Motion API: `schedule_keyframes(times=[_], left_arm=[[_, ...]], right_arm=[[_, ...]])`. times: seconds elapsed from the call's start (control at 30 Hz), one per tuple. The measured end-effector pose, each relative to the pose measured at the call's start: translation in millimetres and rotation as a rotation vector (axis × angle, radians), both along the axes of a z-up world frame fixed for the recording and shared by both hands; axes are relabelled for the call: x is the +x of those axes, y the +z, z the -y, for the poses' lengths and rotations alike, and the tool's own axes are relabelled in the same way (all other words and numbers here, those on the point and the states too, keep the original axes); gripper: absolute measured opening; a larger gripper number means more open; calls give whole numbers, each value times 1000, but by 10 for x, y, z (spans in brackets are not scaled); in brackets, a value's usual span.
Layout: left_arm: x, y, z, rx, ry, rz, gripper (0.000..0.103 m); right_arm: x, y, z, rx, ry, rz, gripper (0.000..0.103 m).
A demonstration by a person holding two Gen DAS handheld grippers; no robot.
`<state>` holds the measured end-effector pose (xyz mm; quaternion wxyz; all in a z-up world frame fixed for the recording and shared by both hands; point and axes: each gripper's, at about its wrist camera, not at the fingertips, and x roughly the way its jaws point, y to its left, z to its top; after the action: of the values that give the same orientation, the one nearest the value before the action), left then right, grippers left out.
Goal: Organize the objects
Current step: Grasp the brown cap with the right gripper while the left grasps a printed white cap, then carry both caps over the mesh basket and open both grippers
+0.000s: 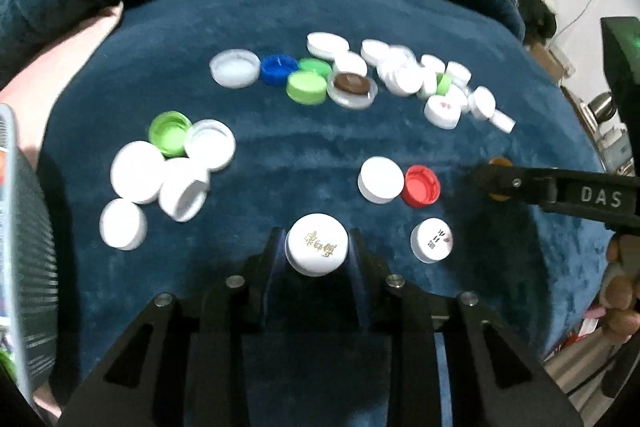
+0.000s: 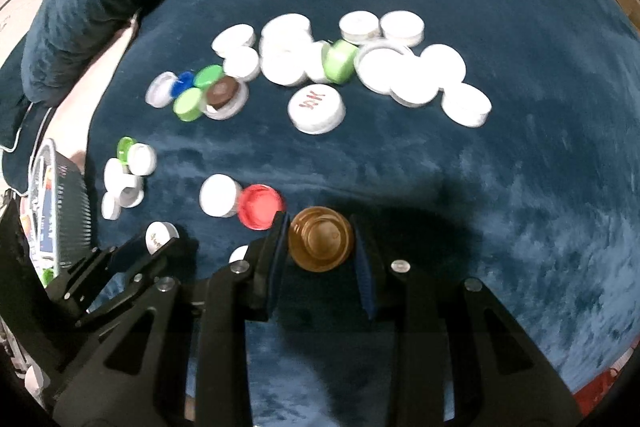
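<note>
Many bottle caps lie scattered on a dark blue plush cushion [image 1: 280, 11]. My left gripper [image 1: 317, 245] is shut on a white cap with gold writing [image 1: 317, 245], held between its pads at the near edge. My right gripper [image 2: 321, 241] is shut on a brown cap [image 2: 321, 239]; in the left wrist view the same gripper [image 1: 490, 181] reaches in from the right with the brown cap [image 1: 499, 161] peeking out. A white cap [image 1: 381, 179] and a red cap [image 1: 421, 185] sit side by side just beyond both grippers.
A cluster of white caps with a green one [image 1: 170, 131] lies to the left. A far row holds a blue cap [image 1: 279, 69], green caps, a brown-centred lid [image 1: 352, 85] and several white caps [image 1: 404, 75]. A dark slatted basket [image 1: 24, 267] stands at the left edge. A printed white cap [image 1: 431, 239] lies near.
</note>
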<state>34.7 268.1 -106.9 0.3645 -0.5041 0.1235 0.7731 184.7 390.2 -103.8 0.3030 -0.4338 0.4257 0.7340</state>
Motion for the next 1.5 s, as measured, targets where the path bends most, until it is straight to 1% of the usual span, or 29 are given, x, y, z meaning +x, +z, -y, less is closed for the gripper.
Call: schedule_keyframes(times=[0.07, 0.1, 0.2, 0.3, 0.4, 0.53, 0.63, 0.77, 0.83, 0.93, 1.0, 1.03, 1.07, 1.1, 1.13, 1.17, 1.2, 1.23, 1.33, 1.5], left_arm=[[-16, 132, 112, 20, 4, -15, 31], [-26, 195, 176, 30, 12, -21, 31], [-74, 404, 415, 62, 40, -44, 31], [-163, 618, 652, 86, 79, -75, 31], [-294, 821, 926, 104, 135, -106, 31], [-536, 1094, 1483, 124, 251, -145, 31], [-728, 1220, 1967, 123, 356, -168, 31], [-972, 1222, 2549, 116, 511, -166, 31], [-1058, 1171, 2747, 106, 577, -156, 31], [-1116, 1101, 2860, 83, 624, -150, 31], [-1123, 1089, 2911, 77, 631, -152, 31], [-1106, 1070, 2913, 70, 635, -152, 35], [-1107, 1045, 2906, 54, 643, -152, 54], [-1104, 1030, 2915, 37, 655, -154, 80], [-1106, 1019, 2950, 19, 678, -162, 85], [-1109, 1024, 2975, 6, 698, -169, 95], [-1105, 1023, 3012, 11, 712, -169, 102], [-1116, 1014, 3051, 19, 723, -163, 102], [-1097, 1033, 3064, 27, 737, -156, 102], [-1064, 1042, 2933, 2, 708, -172, 102]], right_arm=[[-59, 81, 34, -14, 3, -40, 32], [-154, 108, 31, -23, 5, -61, 32], [-250, 264, 98, -49, 20, -130, 32], [-495, 462, 205, -25, 58, -161, 32], [-817, 678, 365, 13, 120, -188, 32], [-1305, 960, 655, 57, 222, -233, 32], [-1677, 1124, 898, 84, 300, -265, 32], [-2150, 1264, 1233, 114, 400, -290, 32], [-2348, 1296, 1391, 116, 444, -299, 32], [-2580, 1305, 1579, 109, 487, -305, 32], [-2684, 1303, 1657, 104, 503, -310, 32], [-2741, 1308, 1699, 96, 513, -320, 32], [-2787, 1299, 1726, 86, 524, -324, 32], [-2821, 1288, 1739, 79, 530, -316, 35], [-2843, 1273, 1752, 79, 529, -304, 51], [-2837, 1265, 1757, 89, 521, -297, 65], [-2798, 1266, 1729, 103, 494, -295, 92], [-2751, 1273, 1686, 108, 469, -300, 103], [-2625, 1272, 1542, 81, 424, -326, 103], [-2429, 1223, 1380, 71, 379, -297, 103]])
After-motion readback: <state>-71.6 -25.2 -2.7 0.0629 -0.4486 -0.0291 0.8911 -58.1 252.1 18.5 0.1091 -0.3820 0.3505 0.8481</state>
